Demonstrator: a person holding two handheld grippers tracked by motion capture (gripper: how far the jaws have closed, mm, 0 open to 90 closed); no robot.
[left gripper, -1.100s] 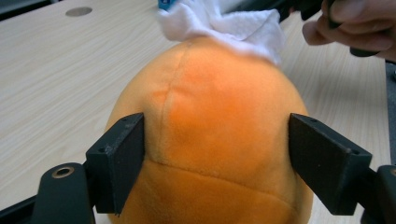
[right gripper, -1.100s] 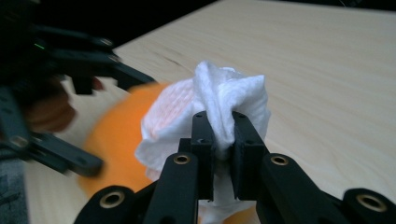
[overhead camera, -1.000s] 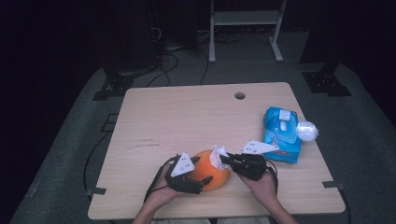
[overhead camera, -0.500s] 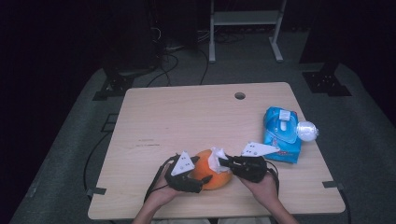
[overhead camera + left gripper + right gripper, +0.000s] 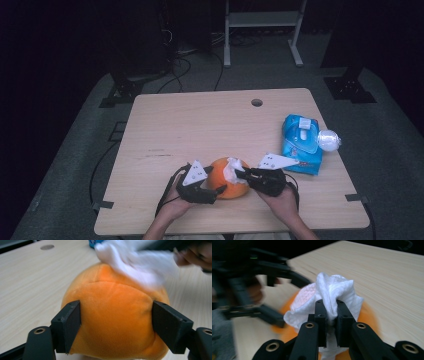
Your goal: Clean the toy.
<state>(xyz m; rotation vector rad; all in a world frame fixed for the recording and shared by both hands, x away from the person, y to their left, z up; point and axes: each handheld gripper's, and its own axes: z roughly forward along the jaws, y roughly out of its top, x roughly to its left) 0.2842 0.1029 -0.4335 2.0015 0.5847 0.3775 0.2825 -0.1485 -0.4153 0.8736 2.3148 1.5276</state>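
Note:
An orange plush ball [image 5: 229, 184] sits on the wooden table [image 5: 200, 125] near its front edge. My left gripper [image 5: 212, 192] clamps it from the left; in the left gripper view both jaws press the sides of the orange plush ball [image 5: 112, 320]. My right gripper [image 5: 239, 174] is shut on a crumpled white wipe [image 5: 231, 169] and holds it against the top of the ball. The white wipe [image 5: 332, 297] bulges out between the jaws of my right gripper [image 5: 330, 305], with the orange plush ball [image 5: 367, 315] beneath. The white wipe [image 5: 140, 262] is blurred.
A blue pack of wipes [image 5: 301, 142] lies at the right side of the table, with a clear round object [image 5: 328, 140] beside it at the table's edge. A cable hole [image 5: 256, 102] is near the far edge. A metal stand [image 5: 260, 30] rises behind the table.
The right gripper has shifted slightly left over the ball with the wipe. The left gripper and the ball stay put.

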